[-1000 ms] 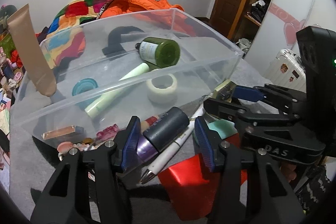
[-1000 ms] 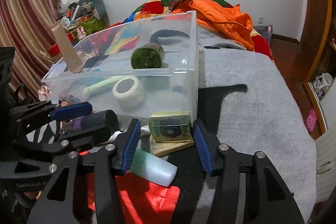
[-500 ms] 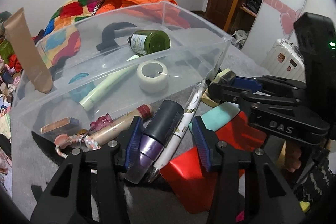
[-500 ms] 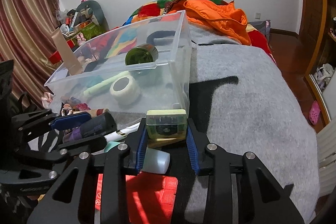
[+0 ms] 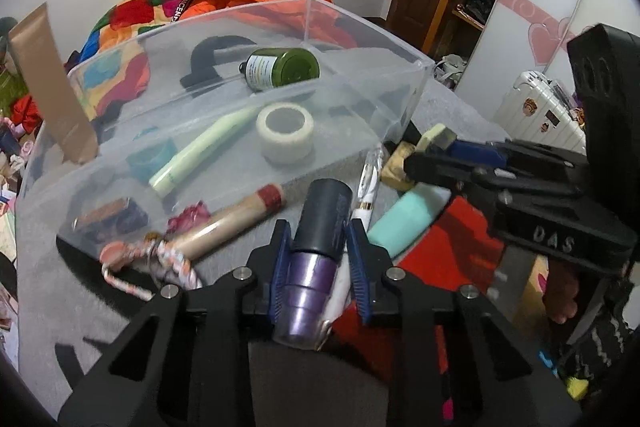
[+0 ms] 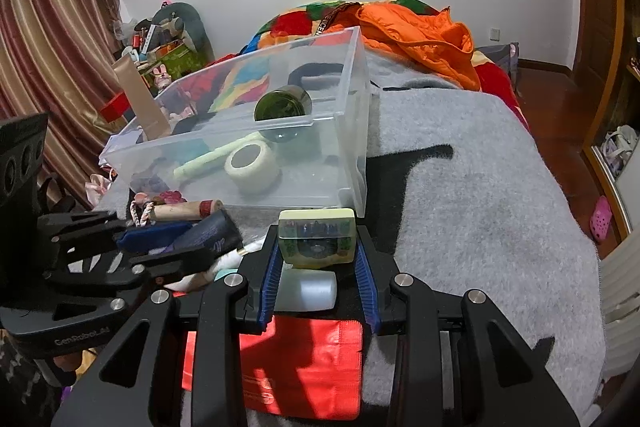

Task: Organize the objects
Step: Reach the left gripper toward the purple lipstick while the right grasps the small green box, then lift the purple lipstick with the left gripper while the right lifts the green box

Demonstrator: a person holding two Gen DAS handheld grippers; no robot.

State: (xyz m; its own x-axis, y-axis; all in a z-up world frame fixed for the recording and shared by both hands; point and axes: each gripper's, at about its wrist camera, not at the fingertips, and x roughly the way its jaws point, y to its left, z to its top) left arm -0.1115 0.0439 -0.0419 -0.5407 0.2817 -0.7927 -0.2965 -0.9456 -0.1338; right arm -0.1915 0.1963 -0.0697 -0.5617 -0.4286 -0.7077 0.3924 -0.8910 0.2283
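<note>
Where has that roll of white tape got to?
The roll of white tape lies inside the clear plastic bin, near its front wall, with the pale green tube to its left and the dark green bottle behind it.

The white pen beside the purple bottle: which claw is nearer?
Left. The left claw grips the purple bottle lying against the white pen; the right claw, farther off, holds the green box.

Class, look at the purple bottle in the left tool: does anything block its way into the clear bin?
Only the clear bin's near wall, which the purple bottle must be lifted over. The left tool, whose jaws have just been closing, grips the bottle; the bin's top is open, with room beside the tape roll.
</note>
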